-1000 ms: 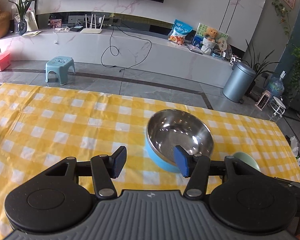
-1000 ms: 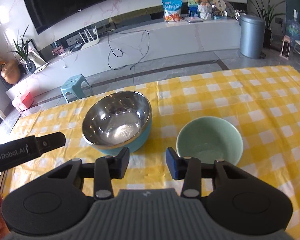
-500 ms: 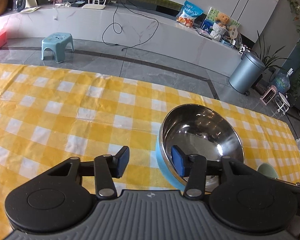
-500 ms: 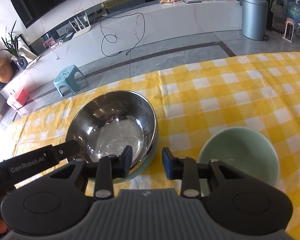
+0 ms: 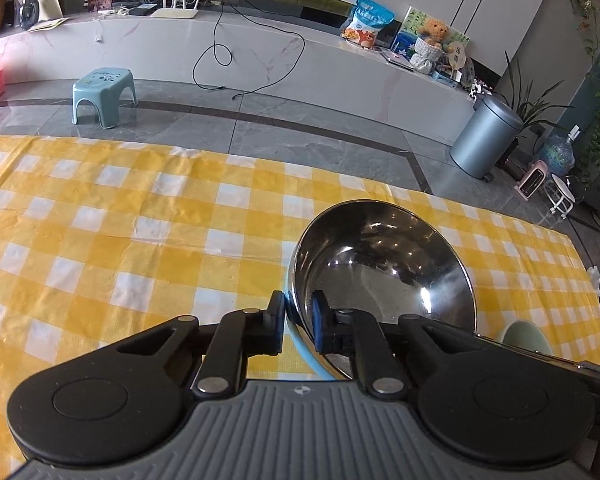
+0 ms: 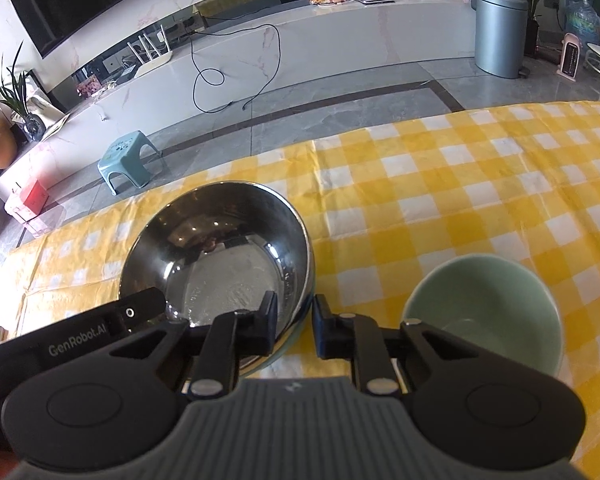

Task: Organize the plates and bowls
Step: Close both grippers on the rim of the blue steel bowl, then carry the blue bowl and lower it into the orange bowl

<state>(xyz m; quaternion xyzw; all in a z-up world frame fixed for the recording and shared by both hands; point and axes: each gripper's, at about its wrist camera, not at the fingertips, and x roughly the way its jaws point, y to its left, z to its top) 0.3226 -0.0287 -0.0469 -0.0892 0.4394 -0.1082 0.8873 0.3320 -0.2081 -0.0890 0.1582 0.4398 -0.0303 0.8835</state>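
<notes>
Left claw [image 5: 298, 322] pinching steel bowl [image 5: 380, 264] rim, right claw [image 6: 294, 326] pinching opposite rim (both just closed), green bowl [image 6: 484, 312] beside.

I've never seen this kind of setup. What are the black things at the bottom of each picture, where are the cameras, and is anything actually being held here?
No robot arm here: a person holds a two-finger gripper in each hand, and each gripper carries a wide-angle camera looking forward along its fingers. The black and grey parts at the bottom are the gripper bodies.

One picture is from the left gripper, the other from the right gripper.

On the yellow checked tablecloth sit a steel bowl with a blue outside and, to its right, a pale green bowl.

Both grippers have just been closing, each with the steel bowl's near rim between its fingers, one finger inside and one outside. The left looks shut on the rim; the right also looks clamped on it. The green bowl is not touched.
</notes>
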